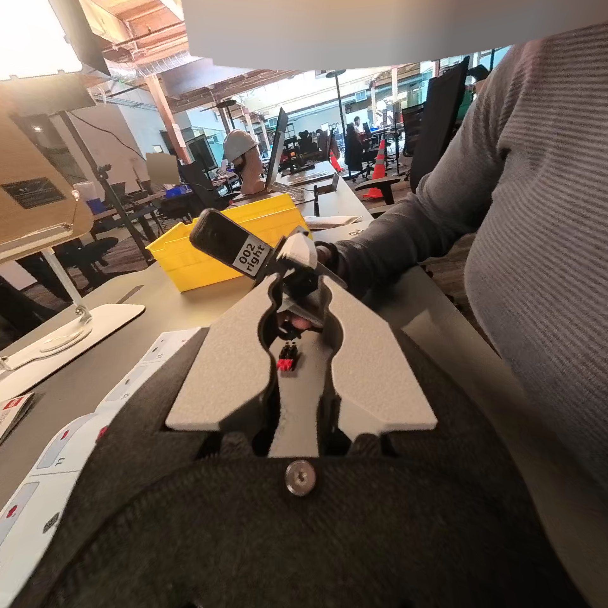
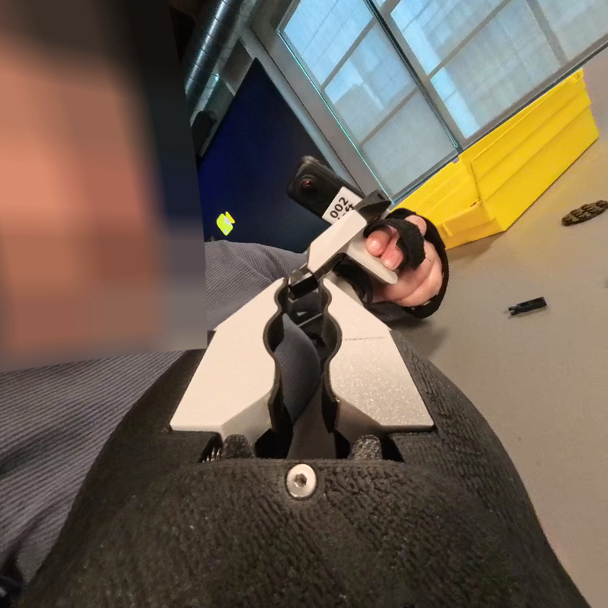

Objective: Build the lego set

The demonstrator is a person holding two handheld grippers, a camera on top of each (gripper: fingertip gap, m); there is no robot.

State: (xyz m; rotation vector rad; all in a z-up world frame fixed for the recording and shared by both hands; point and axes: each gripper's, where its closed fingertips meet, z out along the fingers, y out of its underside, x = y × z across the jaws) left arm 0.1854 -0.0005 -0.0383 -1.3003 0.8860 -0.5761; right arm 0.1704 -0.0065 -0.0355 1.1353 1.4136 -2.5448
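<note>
My two grippers meet tip to tip above the grey table. In the left wrist view my left gripper has its jaws a narrow gap apart, with a small black lego piece between the tips. The right gripper's front end is against that piece. In the right wrist view my right gripper has the same narrow gap around the black piece, which the left gripper's tip also holds. A small red-and-black lego assembly stands on the table below.
A yellow bin stands at the back of the table. A black lego pin and a dark round part lie loose. Printed parts sheets and a lamp base sit left. The person's torso is close on the right. The grippers are tip to tip, or close to it.
</note>
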